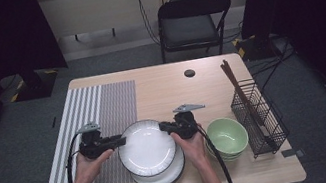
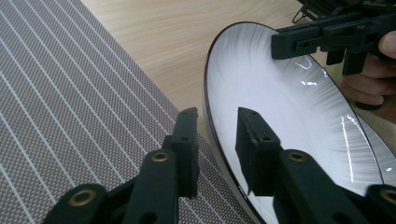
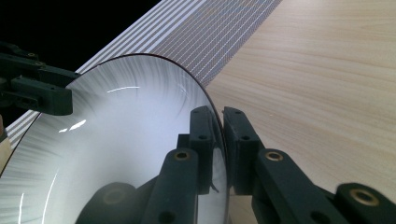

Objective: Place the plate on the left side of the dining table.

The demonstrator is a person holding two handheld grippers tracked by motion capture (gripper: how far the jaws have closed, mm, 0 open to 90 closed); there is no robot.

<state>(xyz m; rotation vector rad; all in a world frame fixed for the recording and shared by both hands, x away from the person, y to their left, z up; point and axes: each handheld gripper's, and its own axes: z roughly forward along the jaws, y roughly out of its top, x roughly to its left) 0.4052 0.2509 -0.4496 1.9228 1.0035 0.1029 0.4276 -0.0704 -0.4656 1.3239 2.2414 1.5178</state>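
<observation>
Right gripper view, right claw (image 3: 218,140) clenched on plate (image 3: 121,140) rim, left claw (image 2: 217,140) released astride it

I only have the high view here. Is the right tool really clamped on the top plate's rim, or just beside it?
Observer: Clamped. In the right gripper view, the right tool has both pads pressed on the rim of the top plate.
Operator: And the left tool, same grip?
Observer: No. In the left gripper view, the left tool straddles the opposite rim with a gap on each side, so its pads are not pressing on it.
</observation>
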